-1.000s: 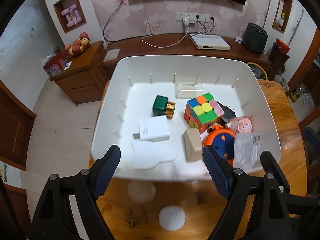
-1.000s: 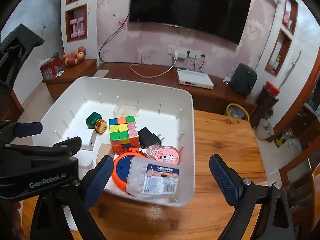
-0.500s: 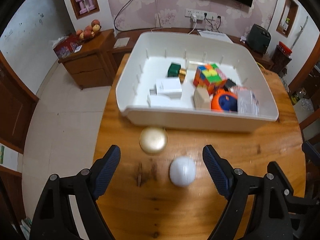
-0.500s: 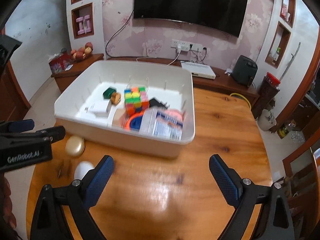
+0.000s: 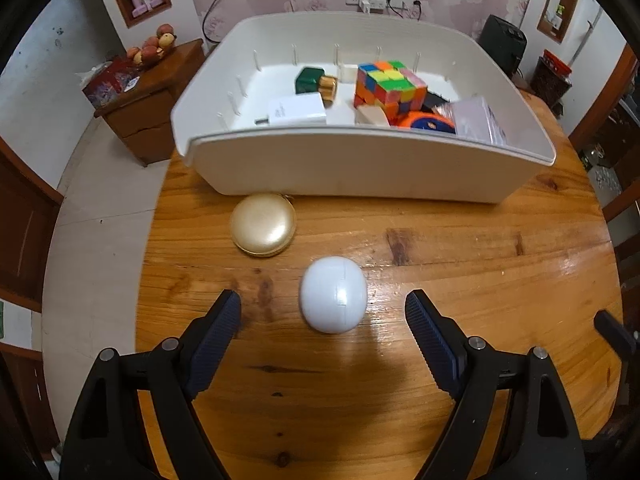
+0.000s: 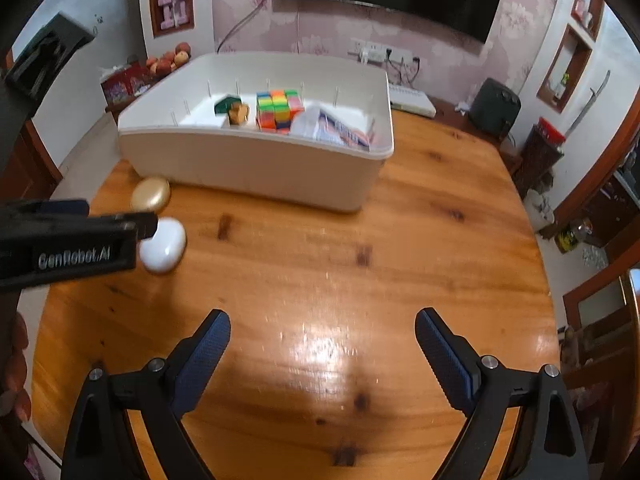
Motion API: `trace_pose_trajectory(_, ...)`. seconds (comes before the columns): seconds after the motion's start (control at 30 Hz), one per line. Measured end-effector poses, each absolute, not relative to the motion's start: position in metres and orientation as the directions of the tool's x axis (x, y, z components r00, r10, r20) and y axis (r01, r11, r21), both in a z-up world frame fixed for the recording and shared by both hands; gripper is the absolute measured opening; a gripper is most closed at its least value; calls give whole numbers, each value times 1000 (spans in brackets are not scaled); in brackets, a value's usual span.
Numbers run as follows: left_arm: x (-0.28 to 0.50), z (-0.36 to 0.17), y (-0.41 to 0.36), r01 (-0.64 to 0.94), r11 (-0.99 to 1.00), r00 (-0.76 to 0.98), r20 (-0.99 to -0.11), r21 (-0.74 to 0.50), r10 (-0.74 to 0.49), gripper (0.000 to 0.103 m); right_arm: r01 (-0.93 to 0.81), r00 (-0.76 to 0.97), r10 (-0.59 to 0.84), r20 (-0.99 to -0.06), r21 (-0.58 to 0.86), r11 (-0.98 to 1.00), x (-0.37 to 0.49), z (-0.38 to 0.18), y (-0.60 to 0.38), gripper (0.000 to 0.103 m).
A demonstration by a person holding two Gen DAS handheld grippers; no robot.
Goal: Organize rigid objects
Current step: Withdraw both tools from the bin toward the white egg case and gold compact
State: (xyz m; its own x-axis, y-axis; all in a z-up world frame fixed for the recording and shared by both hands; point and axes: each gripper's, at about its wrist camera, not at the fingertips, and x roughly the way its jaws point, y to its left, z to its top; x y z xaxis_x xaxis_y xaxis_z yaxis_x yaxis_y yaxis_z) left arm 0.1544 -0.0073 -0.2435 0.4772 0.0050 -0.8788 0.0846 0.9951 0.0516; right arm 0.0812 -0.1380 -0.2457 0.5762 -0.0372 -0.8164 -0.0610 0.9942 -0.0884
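Left gripper (image 5: 323,304): fingers spread wide, empty, straddling white pebble-shaped case (image 5: 333,294) on wooden surface (image 5: 460,248), without contact. Risk: smooth domed shell liable to squirt from a closing grip or skid on glossy wood. Gold round compact (image 5: 263,224) just beyond, touching white bin (image 5: 360,172). Bin holding puzzle cube (image 5: 390,86) among others. Right gripper (image 6: 322,334): fingers wide apart, empty, over bare wood.
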Motion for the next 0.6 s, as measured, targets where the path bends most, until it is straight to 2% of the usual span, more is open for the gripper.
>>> trace_pose_trajectory(0.27,167,-272,-9,75,997,431,-902,7,-26,86,-59,516,-20,-856,-59,997,77,-270,-144,89)
trace_pose_trajectory(0.47,172,-284,-9,43,999,420,-908,17,-3,84,-66,492,-3,-871,-41,997,77,-277,-145,89)
trace_pose_trajectory(0.5,171,-284,-9,39,999,424,-906,18,0,82,-67,491,-2,-871,-40,997,77,-277,-145,89)
trace_pose_trajectory(0.6,171,-286,-6,30,999,417,-909,11,-2,60,-67,485,4,-875,-33,997,79,-279,-146,89)
